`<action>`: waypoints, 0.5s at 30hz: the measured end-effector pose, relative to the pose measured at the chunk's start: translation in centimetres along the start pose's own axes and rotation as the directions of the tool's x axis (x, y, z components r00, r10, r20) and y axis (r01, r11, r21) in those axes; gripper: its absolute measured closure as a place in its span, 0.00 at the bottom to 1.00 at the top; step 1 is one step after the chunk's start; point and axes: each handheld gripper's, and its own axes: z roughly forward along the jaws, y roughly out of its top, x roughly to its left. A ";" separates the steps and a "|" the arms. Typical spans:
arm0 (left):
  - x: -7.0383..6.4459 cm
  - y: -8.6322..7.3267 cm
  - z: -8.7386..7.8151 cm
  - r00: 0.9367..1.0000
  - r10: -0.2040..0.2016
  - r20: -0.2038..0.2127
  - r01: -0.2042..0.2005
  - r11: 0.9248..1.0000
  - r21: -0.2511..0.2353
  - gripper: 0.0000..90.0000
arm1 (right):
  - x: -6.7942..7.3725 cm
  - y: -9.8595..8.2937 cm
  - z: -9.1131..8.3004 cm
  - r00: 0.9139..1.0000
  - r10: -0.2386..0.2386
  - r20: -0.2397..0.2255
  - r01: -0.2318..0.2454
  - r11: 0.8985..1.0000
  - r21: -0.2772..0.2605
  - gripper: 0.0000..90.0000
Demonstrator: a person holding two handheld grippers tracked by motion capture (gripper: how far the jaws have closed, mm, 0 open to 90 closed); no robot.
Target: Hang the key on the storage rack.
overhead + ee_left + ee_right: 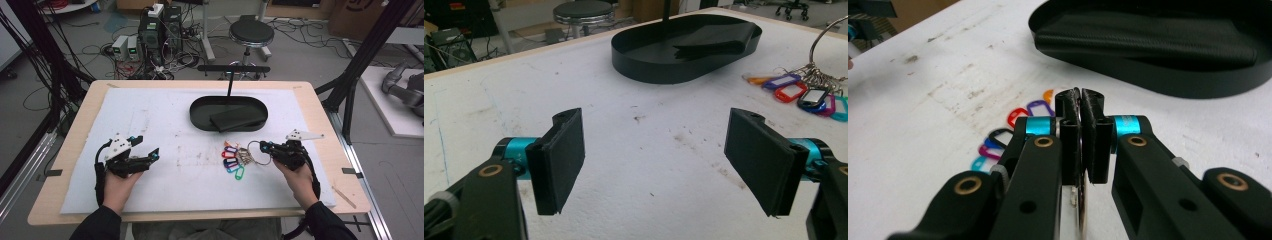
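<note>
The right gripper (265, 148) is sitting at about four o'clock on the white padded table cover (165, 112), held in the person's right hand (298, 178). Its two black jaws are pressing together on the large silver metal key ring (254, 152), pinching the thin wire between the pads; in the right gripper view the ring's edge (1079, 210) is showing in the narrow slit between the closed jaws. From that ring a bunch of plastic key tags in orange, purple, red, black, magenta, blue and green (232, 159) is fanning out toward nine o'clock, lying flat on the cover and touching it. The tags are resting just at six o'clock of the black oval metal tray (199, 114), near it but apart from its wall.

The tray is standing at about twelve o'clock on the cover, and a flat black leather wallet (236, 118) is lying inside it, leaning toward the tray's four o'clock side.

The left gripper (148, 146) is hovering at about eight o'clock, held in the person's left hand (119, 187), well apart from the tags. Its jaws are standing wide apart with nothing between them, and in the left gripper view bare stained cover is showing in the gap, with the tray at twelve o'clock and the tags at two o'clock.
</note>
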 end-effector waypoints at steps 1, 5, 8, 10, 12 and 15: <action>0.0 0.0 0.0 1.000 0.001 0.001 -0.001 1.000 -0.002 0.27 | 0.1 0.1 -0.1 1.000 -0.007 -0.001 0.007 1.000 -0.007 0.97; 0.1 0.0 -0.1 1.000 -0.002 0.001 0.002 1.000 -0.003 0.27 | 0.4 0.7 -0.7 1.000 -0.029 -0.009 0.029 0.999 -0.026 0.97; 0.1 0.0 -0.2 1.000 -0.001 0.000 0.001 1.000 -0.002 0.27 | 0.5 1.1 -0.9 0.999 -0.040 -0.010 0.039 0.999 -0.037 0.97; 0.1 0.0 -0.2 1.000 0.000 -0.001 0.000 1.000 -0.005 0.27 | 0.6 1.4 -1.1 0.999 -0.047 -0.014 0.046 0.998 -0.046 0.97; 0.1 0.0 -0.2 1.000 -0.003 0.000 0.003 1.000 -0.007 0.27 | 0.7 1.8 -1.3 0.998 -0.056 -0.012 0.055 0.997 -0.057 0.97; 0.1 0.0 -0.3 1.000 -0.005 0.000 0.005 1.000 -0.007 0.27 | 0.8 2.4 -1.6 0.998 -0.066 -0.021 0.065 0.996 -0.069 0.97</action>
